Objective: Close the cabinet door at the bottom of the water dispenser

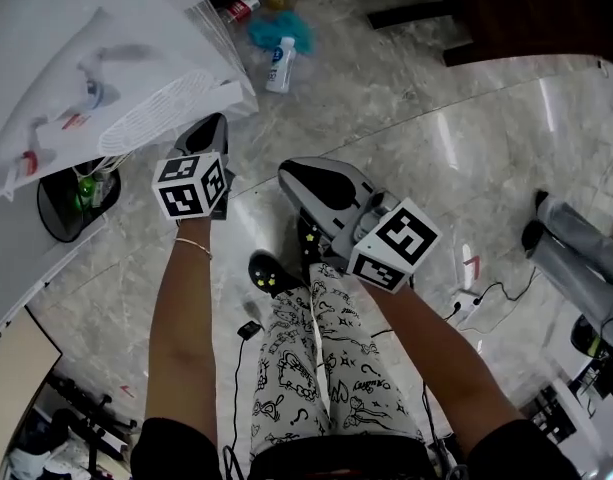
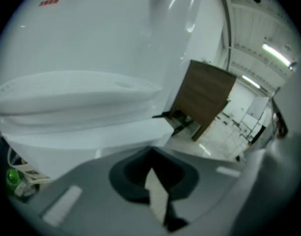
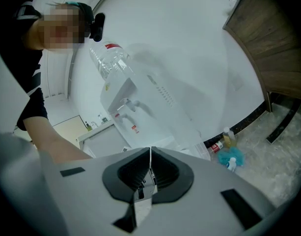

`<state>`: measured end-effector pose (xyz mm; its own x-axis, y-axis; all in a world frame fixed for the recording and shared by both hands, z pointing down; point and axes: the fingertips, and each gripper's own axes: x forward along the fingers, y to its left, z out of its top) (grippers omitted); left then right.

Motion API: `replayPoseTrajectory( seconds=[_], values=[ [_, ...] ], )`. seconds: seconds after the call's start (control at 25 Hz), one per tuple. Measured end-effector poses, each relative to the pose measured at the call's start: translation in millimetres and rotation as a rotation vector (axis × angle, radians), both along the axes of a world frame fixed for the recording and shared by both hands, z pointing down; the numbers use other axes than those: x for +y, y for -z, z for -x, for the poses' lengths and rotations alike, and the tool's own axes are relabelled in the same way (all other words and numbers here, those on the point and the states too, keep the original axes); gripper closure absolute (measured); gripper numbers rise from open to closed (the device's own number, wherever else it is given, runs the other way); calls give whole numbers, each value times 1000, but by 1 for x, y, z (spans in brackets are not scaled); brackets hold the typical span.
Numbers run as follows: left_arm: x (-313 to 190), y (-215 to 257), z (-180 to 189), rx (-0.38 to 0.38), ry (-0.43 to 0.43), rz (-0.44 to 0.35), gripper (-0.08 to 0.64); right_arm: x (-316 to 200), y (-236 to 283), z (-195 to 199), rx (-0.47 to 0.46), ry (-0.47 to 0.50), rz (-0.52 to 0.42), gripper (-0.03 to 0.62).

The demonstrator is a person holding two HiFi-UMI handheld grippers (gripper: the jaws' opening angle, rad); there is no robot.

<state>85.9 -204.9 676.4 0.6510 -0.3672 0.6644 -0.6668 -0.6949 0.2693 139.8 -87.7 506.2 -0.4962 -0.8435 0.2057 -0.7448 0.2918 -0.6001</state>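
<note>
Left gripper (image 2: 151, 173): jaws together, pads meeting, nothing between them. Right gripper (image 3: 150, 167): jaws also pressed together on a thin seam, nothing held.

Just ahead of the left jaws and slightly above them, a flat white slab runs across the left gripper view. Its long axis goes left-right and its end face sits up and right of the jaw tips. It lies directly under the perforated drip tray (image 2: 76, 90), so it is probably the cabinet door (image 2: 91, 132), swung out from the base. I can't confirm how far it stands open. It looks near the tips, but I can't tell whether it touches them.

The rest of the water dispenser (image 2: 116, 33) fills the view above that. A black bin (image 1: 56, 208) sits low and left of the left jaws.

From the right jaws the dispenser lies ahead and up-left, well apart. Its taps and top bottle show whole, and the base is cut off by the gripper body.

The left gripper is clearly the nearer one. Judgement: the door gets pushed with the shut left jaws, driving forward against the slab's face near its free end. The right gripper is not needed.
</note>
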Motion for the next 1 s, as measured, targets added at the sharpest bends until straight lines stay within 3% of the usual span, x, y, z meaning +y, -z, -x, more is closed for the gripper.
replayPoseTrajectory(
  seconds=[0.24,0.48,0.76,1.0],
  values=[
    [-19,-1,-10,-15,74,-18,563,1,9,-36,14,-25,-21,575],
    [-37,8,-16,33,180,-17,563,-4,12,-58,9,-71,-24,575],
    [-24,18,-14,29,168,-6,562,-9,15,-55,5,-68,-20,575],
    [24,48,-14,51,85,-16,563,-11,9,-41,34,-45,9,575]
  ],
)
